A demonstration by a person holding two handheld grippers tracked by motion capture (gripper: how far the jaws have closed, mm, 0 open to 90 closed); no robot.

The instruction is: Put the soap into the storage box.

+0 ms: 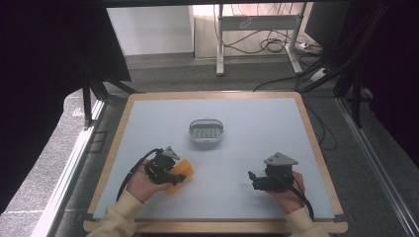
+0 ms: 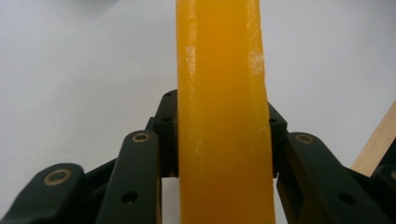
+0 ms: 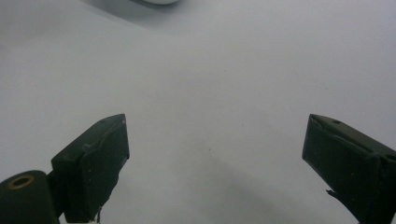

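Observation:
An orange bar of soap (image 1: 180, 175) is clamped on edge in my left gripper (image 1: 174, 176) at the table's front left. In the left gripper view the soap (image 2: 222, 112) runs up between both black jaws, which press on its two sides. My right gripper (image 1: 253, 180) rests low at the front right, pointing left. In the right gripper view its jaws stand wide apart over bare table, my right gripper (image 3: 217, 158) holding nothing. A small oval soap dish (image 1: 206, 131) with a slotted grey insert sits at the middle of the table, apart from both grippers.
The pale grey table top (image 1: 257, 123) has a wooden rim (image 1: 312, 138). A corner of that rim (image 2: 376, 147) shows in the left gripper view. Beyond the far edge are floor, cables and a white desk frame (image 1: 257, 29).

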